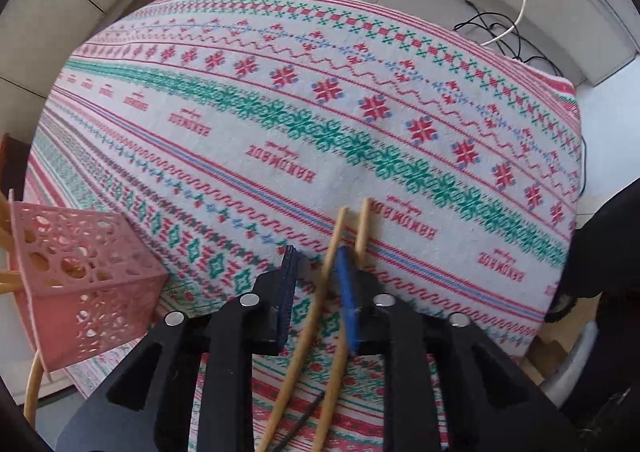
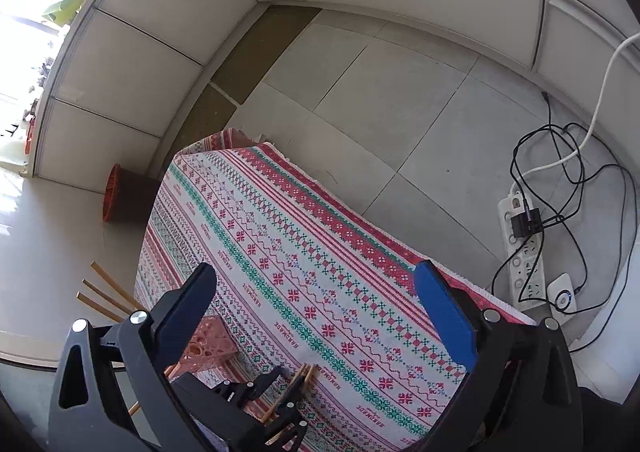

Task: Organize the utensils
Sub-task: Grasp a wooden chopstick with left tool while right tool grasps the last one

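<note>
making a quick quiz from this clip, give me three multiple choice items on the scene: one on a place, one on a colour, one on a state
1. Where is the pink holder relative to the left gripper?
A. to its left
B. to its right
C. between its fingers

2. What colour are the right gripper's finger pads?
A. yellow
B. blue
C. white

3. How do the right gripper's fingers stand?
A. shut on a spoon
B. shut on the cloth
C. wide open, empty

Answers:
1. A: it sits at the left edge of the left wrist view.
2. B: blue pad shows.
3. C: only tablecloth shows between them.
</note>
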`<state>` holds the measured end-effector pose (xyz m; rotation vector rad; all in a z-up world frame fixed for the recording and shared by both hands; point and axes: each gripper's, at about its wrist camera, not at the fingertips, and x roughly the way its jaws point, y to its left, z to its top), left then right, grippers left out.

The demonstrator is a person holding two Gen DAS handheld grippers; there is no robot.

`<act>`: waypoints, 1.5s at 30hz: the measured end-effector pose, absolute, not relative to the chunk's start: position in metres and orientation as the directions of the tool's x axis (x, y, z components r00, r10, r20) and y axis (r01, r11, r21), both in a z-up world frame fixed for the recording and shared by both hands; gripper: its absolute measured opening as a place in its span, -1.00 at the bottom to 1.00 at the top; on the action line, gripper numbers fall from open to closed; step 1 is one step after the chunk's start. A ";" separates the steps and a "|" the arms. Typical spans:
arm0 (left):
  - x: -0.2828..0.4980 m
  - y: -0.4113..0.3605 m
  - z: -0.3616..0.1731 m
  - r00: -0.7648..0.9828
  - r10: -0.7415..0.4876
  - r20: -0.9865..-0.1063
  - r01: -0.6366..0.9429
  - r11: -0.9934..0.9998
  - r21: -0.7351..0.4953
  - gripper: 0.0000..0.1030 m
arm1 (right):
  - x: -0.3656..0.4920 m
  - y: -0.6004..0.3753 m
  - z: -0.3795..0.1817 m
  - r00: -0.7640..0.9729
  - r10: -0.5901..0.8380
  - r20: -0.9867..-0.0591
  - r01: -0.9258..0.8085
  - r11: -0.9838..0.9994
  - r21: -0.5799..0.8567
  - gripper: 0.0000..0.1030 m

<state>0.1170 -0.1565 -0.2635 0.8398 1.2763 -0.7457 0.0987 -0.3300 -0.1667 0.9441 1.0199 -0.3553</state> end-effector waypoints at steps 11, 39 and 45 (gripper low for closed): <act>0.126 -0.141 -0.256 0.129 -0.133 -0.983 0.803 0.595 0.025 -0.83 | 0.092 -0.303 -0.200 0.391 0.209 -0.896 0.651 0.626 0.430 0.87; 0.049 -0.019 -0.061 0.581 -0.417 -0.699 0.636 0.768 0.071 -0.92 | 0.117 -0.145 -0.276 0.106 0.276 -0.955 0.560 0.777 0.287 -0.14; 0.052 -0.011 -0.051 0.605 -0.440 -0.664 0.619 0.784 0.044 -0.92 | 0.119 -0.167 -0.277 0.157 0.299 -0.941 0.574 0.748 0.333 -0.88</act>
